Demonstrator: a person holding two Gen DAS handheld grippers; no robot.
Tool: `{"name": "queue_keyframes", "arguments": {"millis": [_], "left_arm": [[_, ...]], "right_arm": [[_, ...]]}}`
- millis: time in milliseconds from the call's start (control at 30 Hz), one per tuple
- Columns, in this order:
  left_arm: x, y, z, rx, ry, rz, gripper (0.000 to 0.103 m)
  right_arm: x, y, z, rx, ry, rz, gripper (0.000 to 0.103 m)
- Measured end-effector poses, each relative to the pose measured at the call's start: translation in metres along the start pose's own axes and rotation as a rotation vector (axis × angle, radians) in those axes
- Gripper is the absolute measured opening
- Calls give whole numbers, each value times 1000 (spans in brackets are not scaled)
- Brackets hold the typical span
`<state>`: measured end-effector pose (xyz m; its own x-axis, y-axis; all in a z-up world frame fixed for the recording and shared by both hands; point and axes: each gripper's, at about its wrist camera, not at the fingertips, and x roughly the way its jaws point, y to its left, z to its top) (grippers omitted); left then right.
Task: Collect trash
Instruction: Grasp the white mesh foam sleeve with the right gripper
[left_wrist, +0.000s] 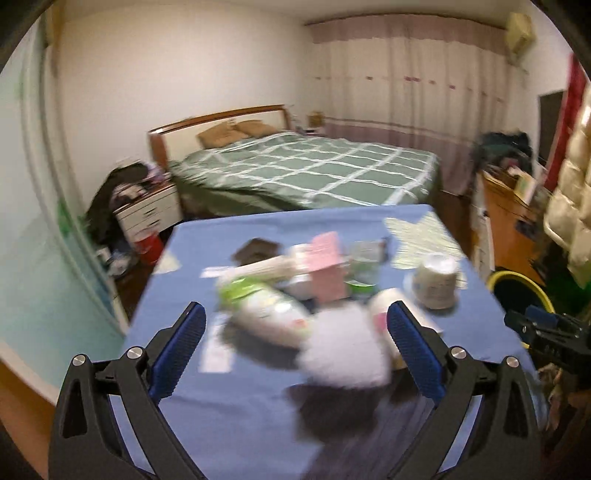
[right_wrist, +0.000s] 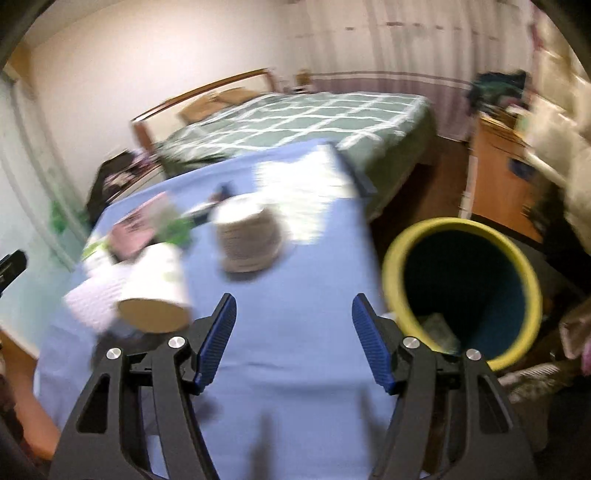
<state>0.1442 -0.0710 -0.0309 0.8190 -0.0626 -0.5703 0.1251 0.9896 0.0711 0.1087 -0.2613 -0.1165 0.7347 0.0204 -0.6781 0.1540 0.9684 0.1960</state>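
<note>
Both views motion-blurred. Left gripper w/ fingers wide apart, holding nothing, over near part of the blue-cloth table; right gripper likewise spread & empty, over table's near right side. Yellow-rimmed bin sits off table's right edge, just beside right gripper; dark inside, some crumpled scrap at bottom, can't tell what. Trash pile mid-table: white crumpled wad nearest, betw left fingers in view; white/green bottle on its side to the left; tipped paper cup; pink box behind; upright paper cup to the right. White sheet at far right corner. Beyond: bed w/ green plaid cover, curtains far.
</note>
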Motion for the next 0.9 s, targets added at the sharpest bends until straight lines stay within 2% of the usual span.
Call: {"name": "queue_keyframes", "arguments": {"millis": [200,400,600,767,800,867,900], "left_arm": [[-5,58,-19,-68,4,71,97],[-19,90,-31,-93,-14,101,97],[-29,111,-36,-127,-33,106,97],[-27,110,-41,-126,-21,92,97],[-27,111,-41,-126,-20,91,97],[-26,111,-41,-128,-17,90,97],[-25,111,-41,-130,-16,90,97]], "right_arm": [[7,91,-7,-140,6,131,62],[19,171,-16,-268,24,202,62],[40,210,-23,-342,42,165,62],[55,219,-25,-344,55,114,61],[58,219,-25,-341,58,114,57],[60,216,-24,-337,77,121,26],[61,215,-24,-335,93,136,21]]}}
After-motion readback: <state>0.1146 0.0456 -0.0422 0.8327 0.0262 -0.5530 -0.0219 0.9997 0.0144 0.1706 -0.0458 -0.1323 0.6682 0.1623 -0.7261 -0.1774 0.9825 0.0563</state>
